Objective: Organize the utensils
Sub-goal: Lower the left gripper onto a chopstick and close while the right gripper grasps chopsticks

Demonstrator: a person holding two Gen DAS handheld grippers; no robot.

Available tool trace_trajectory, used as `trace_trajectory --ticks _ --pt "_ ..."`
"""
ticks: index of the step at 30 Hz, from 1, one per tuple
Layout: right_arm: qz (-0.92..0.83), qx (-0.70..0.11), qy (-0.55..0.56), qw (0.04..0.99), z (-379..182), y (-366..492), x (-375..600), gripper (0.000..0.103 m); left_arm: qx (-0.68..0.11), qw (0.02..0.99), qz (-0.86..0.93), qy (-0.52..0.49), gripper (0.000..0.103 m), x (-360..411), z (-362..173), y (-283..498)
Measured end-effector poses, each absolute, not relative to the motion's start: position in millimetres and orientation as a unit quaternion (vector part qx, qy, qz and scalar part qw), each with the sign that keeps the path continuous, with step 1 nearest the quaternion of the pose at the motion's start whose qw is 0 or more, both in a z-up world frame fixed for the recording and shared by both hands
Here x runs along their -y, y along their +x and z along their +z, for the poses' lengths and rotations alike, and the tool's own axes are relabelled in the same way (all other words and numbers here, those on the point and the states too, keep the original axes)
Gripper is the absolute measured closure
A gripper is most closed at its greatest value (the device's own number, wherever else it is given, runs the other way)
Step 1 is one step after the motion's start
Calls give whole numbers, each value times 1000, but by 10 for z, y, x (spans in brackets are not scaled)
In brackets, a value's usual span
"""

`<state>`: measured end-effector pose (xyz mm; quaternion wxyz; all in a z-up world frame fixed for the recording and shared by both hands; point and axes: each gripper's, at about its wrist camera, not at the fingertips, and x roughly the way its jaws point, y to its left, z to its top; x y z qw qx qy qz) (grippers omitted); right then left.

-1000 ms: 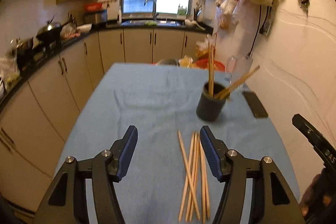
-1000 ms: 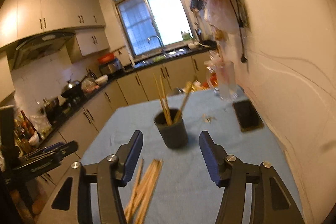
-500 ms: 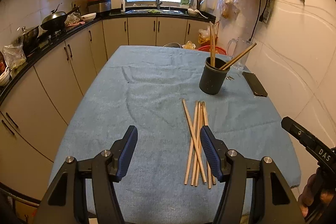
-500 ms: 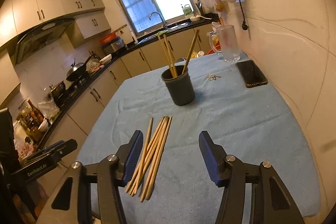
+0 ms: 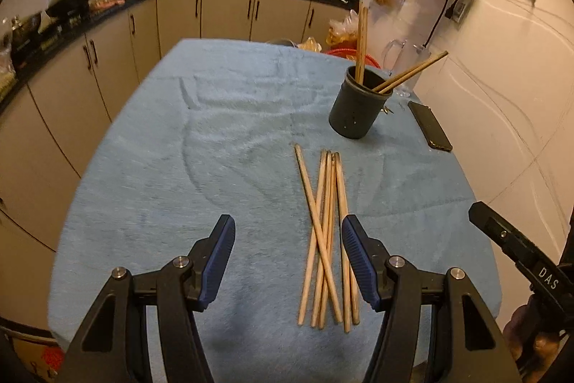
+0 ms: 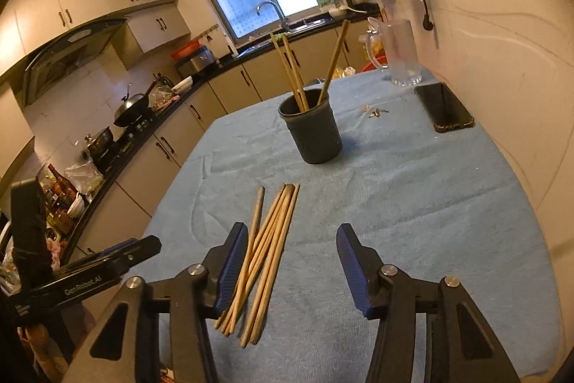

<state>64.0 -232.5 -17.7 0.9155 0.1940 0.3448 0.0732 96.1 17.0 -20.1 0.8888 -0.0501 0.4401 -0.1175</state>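
Loose wooden chopsticks (image 5: 324,236) lie crossed on the blue-clothed bench (image 5: 215,167), at 7 o'clock from the holder cup (image 5: 355,110); light, stiff and roll-prone, best pinched mid-shaft; left gripper (image 5: 287,261) released, empty, right gripper (image 6: 292,264) closing, nothing between its jaws.

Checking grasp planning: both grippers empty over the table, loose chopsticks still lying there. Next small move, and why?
Probably lower the right gripper left onto the loose chopsticks. Its jaws are closing with nothing between them, the pile lies by its left finger, and the dark holder already holds some.
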Motion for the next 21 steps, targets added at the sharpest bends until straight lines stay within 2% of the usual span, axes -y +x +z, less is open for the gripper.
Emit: trace_trajectory --ticks 8,15,20,21 --pt "67 -367 192 908 -382 955 2382 51 -479 866 -133 -55 40 37 -476 1443" --pt "70 -393 200 895 -613 1276 2462 60 -519 843 -129 -49 45 254 -726 1919" --pt "67 -402 208 889 -731 1445 2552 61 -536 834 -124 -35 55 420 -909 2231" --pt "66 -404 211 888 -758 1477 2573 61 -539 833 -122 -39 60 437 -954 2295"
